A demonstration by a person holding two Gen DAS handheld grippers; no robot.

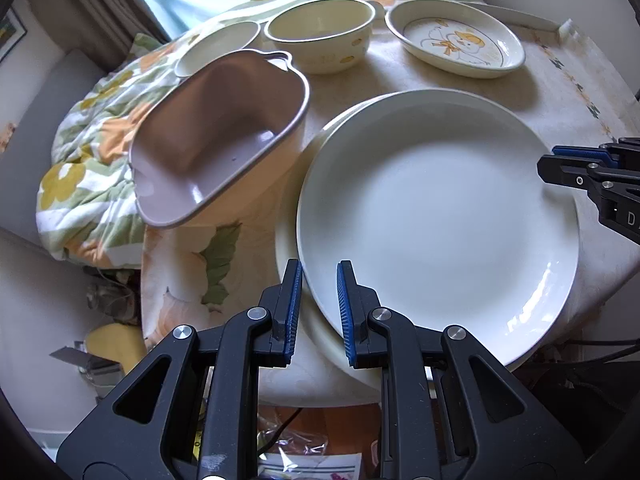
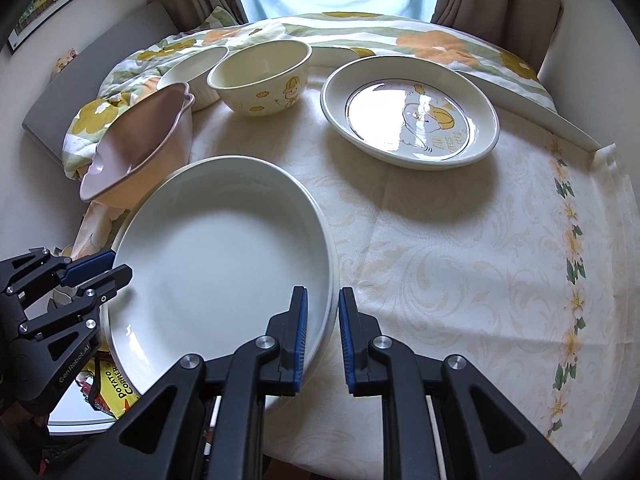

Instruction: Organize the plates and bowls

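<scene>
A white plate [image 1: 436,216] lies on top of another white plate whose rim [image 1: 292,344] shows under it; the top one also shows in the right wrist view [image 2: 216,256]. My left gripper [image 1: 317,308] is open, its jaws standing either side of the top plate's near-left rim; it also shows in the right wrist view [image 2: 106,270]. My right gripper [image 2: 323,336] is open astride the stack's right rim and also shows in the left wrist view [image 1: 556,162]. A pink tub-shaped bowl [image 1: 216,136] sits tilted at the table's left edge.
At the back stand a cream bowl with yellow print [image 1: 320,32], a small white dish [image 1: 216,46] and an oval duck-print plate [image 1: 456,38]. A flowered quilt [image 1: 88,160] hangs left of the table. The patterned tablecloth [image 2: 480,260] spreads to the right.
</scene>
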